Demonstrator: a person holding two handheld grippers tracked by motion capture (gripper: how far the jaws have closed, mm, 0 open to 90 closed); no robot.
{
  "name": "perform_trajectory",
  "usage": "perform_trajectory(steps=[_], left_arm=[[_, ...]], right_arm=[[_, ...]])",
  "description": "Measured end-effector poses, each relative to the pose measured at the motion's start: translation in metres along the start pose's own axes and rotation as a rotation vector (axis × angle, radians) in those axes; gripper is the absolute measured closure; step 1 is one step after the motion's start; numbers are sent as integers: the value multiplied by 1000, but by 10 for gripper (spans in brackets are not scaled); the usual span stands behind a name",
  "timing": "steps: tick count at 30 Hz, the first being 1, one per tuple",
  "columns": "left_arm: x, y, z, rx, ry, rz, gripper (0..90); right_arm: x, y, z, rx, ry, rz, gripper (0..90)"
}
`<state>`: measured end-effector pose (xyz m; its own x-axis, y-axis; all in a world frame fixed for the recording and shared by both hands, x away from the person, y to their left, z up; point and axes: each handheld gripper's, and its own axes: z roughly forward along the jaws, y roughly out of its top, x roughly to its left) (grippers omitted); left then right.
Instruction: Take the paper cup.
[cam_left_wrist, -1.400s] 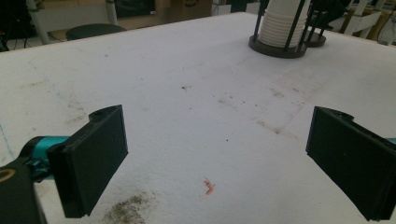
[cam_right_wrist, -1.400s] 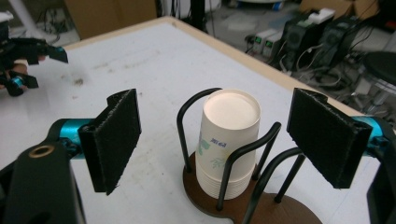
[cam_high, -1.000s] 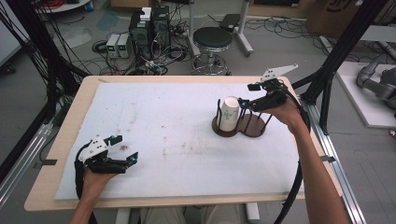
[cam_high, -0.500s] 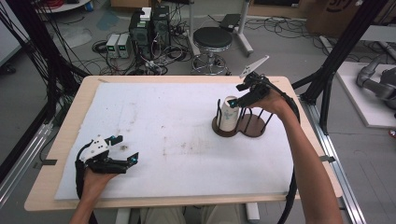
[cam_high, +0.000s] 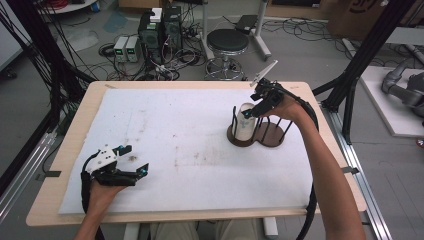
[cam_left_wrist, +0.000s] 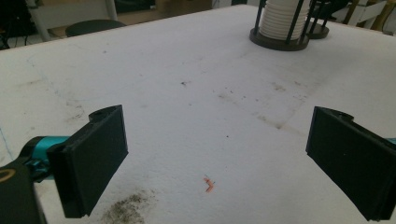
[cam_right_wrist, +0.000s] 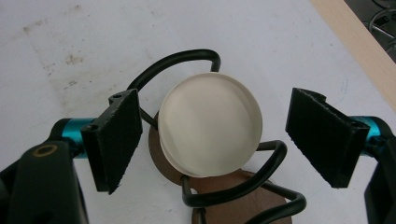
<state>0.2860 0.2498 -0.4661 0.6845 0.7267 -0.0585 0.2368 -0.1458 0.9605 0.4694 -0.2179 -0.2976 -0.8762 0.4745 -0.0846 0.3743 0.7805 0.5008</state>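
**Right gripper poised over the cup stack**

The right gripper (cam_high: 248, 111) hangs above the stack of white ribbed paper cups (cam_high: 244, 122) that stands upright in the black wire holder with the round dark-brown base (cam_high: 260, 136), toward the far right of the white, stained surface (cam_high: 190, 135). Seen from the right gripper view, its black fingers (cam_right_wrist: 116, 137) are spread wide on either side of the stack's round top (cam_right_wrist: 210, 123) — the pads are not pressing on it, and a gap shows on the right side. The holder has two rings; the cups fill the left one as seen from above, and the wire loops (cam_right_wrist: 233, 186) curl around the stack.

The left gripper (cam_high: 132, 161) rests low at the near left corner of the surface, well apart from the cups. Its fingers (cam_left_wrist: 88, 158) are spread too — nothing between them but bare cloth, a small red scrap (cam_left_wrist: 208, 184) and some dark grime (cam_left_wrist: 126, 210).
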Motion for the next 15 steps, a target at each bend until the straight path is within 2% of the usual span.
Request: perform_trajectory(steps=[4, 6, 11, 13, 14, 15], left_arm=[[0, 0, 0, 0, 0, 0, 53], [0, 0, 0, 1, 0, 0, 53], [0, 0, 0, 1, 0, 1, 53], [0, 0, 0, 0, 2, 2, 53], [0, 0, 0, 1, 1, 2, 53], [0, 0, 0, 1, 1, 2, 53]], right_arm=[[0, 1, 3, 16, -2, -3, 194], [-1, 1, 3, 19, 8, -5, 266], [-1, 0, 4, 36, 7, -1, 288], [-1, 0, 4, 39, 8, 0, 322], [0, 0, 3, 42, 15, -9, 372], [0, 1, 3, 42, 14, -8, 374]])
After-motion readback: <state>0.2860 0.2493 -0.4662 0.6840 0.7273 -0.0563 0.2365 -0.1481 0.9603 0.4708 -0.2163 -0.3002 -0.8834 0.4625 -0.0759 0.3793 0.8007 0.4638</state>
